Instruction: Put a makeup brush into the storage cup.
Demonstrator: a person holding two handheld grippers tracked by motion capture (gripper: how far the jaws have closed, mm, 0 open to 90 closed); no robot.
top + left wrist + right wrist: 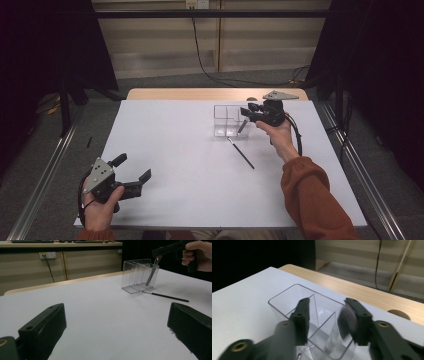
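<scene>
Clear plastic organizer sits directly beneath the right gripper, whose jaws stand apart, pressing nothing; a grey brush leans in its nearest compartment. Just beside lies a thin black brush. Left gripper rests well apart, released.

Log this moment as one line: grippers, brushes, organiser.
right gripper: jaws open over clear organiser | grey brush: leaning inside it | black brush: on table beside it | left gripper: open, idle
</scene>
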